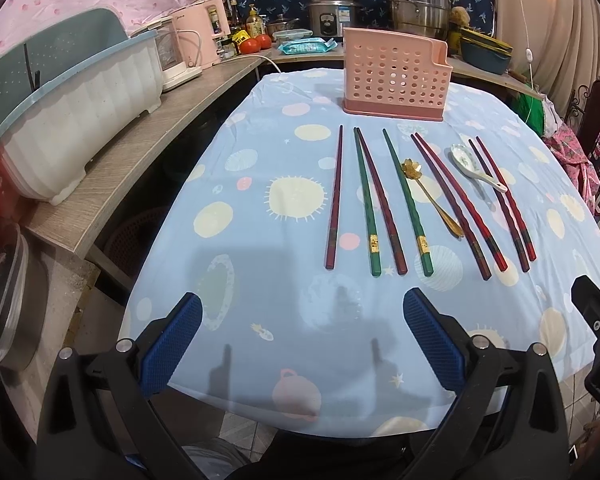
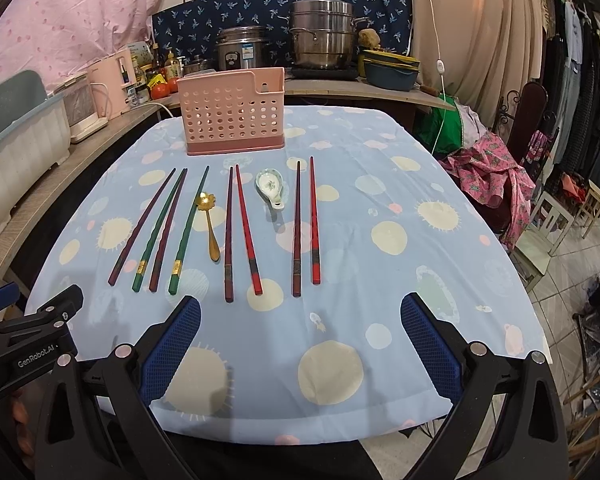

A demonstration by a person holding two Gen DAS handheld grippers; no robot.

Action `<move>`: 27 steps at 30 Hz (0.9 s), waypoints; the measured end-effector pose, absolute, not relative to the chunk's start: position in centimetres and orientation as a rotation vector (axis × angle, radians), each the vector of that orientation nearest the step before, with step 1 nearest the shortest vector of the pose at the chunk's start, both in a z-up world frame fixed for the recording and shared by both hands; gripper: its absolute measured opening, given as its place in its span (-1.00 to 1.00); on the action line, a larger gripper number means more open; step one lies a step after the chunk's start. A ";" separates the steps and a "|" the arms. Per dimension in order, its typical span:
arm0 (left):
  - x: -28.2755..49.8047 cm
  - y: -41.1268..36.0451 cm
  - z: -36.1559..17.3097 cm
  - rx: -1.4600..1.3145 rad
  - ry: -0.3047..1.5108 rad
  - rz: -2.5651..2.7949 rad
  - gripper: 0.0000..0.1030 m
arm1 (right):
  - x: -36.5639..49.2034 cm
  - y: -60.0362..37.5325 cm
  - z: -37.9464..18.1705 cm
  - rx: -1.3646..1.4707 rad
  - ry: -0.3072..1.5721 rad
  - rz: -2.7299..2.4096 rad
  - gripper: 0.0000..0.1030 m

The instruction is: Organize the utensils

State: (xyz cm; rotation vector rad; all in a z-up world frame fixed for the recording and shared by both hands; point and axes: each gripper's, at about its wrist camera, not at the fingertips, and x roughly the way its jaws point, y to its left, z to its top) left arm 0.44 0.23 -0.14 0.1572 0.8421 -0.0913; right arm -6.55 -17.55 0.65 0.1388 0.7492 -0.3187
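Utensils: chopsticks, gold spoon and ceramic spoon laid in a row on the bench, before the pink holder. Both grippers' fingers spread wide, empty, likely poised for picking.

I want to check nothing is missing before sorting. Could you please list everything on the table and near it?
chopsticks: eight, two green, six red or dark red, side by side on the table
gold spoon: one, among the chopsticks
ceramic spoon: one, white with green print, right of centre
utensil holder: one, pink, perforated, far end
tablecloth: one, light blue, spotted
steel pots: stacked, counter behind
dish rack: one, white and blue, left counter
left hand-held gripper: open, empty
right hand-held gripper: open, empty
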 end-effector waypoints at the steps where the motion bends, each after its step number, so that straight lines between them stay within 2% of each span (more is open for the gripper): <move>1: 0.4 0.2 -0.1 0.158 0.841 -0.092 0.87 | -6.5 -17.5 0.7 0.141 0.749 -0.319 0.87; 27: 0.4 0.1 -0.3 0.153 0.852 -0.091 0.87 | -7.0 -17.9 0.3 0.153 0.745 -0.327 0.87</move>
